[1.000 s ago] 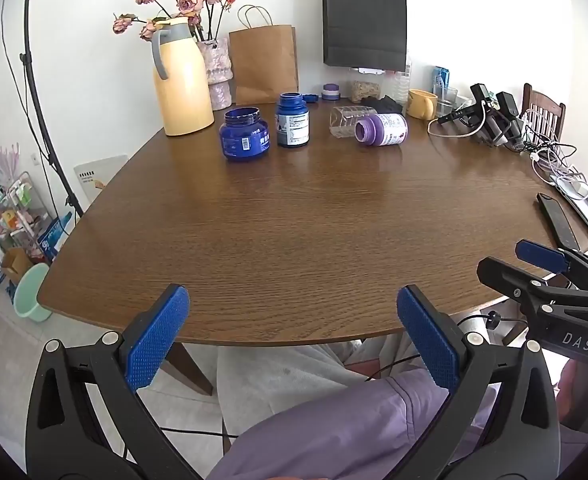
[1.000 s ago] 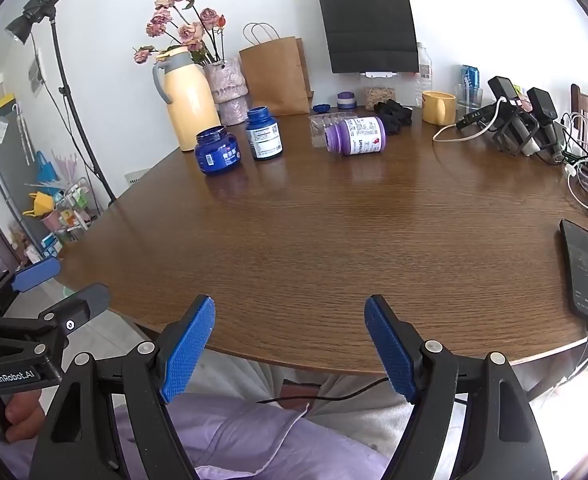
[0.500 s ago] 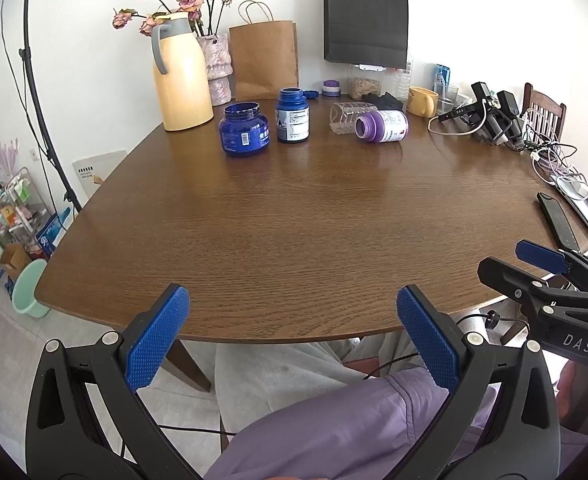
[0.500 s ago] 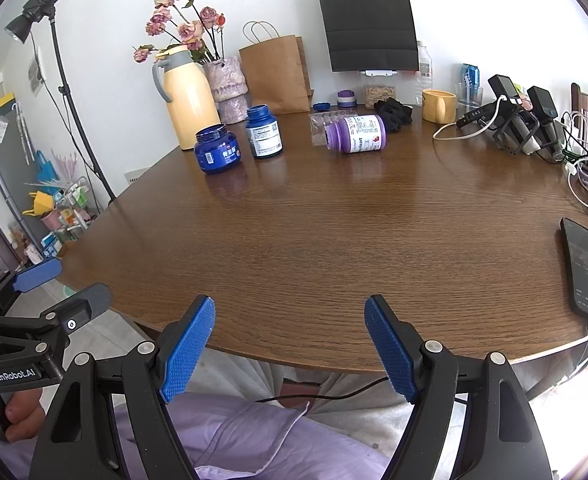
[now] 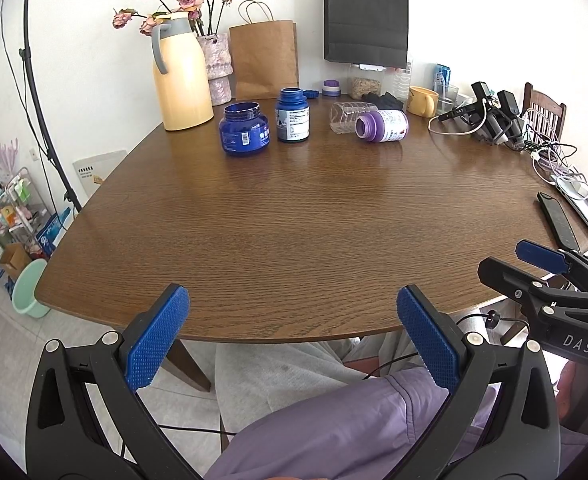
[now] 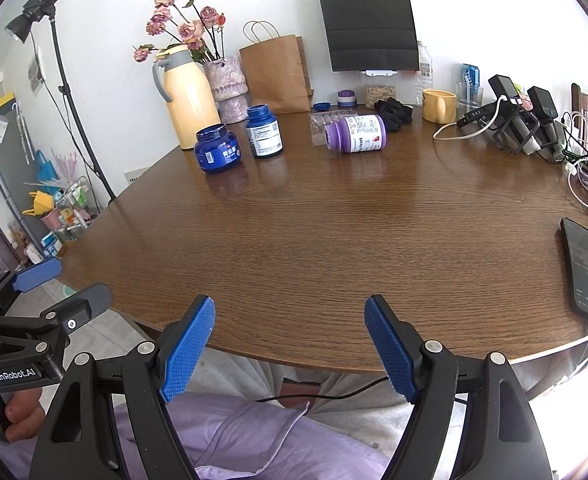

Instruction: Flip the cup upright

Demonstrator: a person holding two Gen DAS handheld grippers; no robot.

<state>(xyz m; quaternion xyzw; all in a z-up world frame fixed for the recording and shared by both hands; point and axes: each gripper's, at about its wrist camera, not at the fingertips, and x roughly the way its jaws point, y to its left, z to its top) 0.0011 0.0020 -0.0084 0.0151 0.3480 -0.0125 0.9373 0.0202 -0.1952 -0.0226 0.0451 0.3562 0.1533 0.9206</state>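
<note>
Black plastic fingers, blue textured pads (silver screws); lilac sleeve.

A dark wooden tabletop carries a row of things along its far edge. A cream thermos jug stands at the left beside a pink vase of dried roses and a brown paper bag. In front stand a wide blue jar and a taller blue bottle, both open-topped. A purple bottle lies on its side, touching a clear plastic cup, also on its side. A yellow mug stands farther right, near tangled cables and a black phone.
</note>
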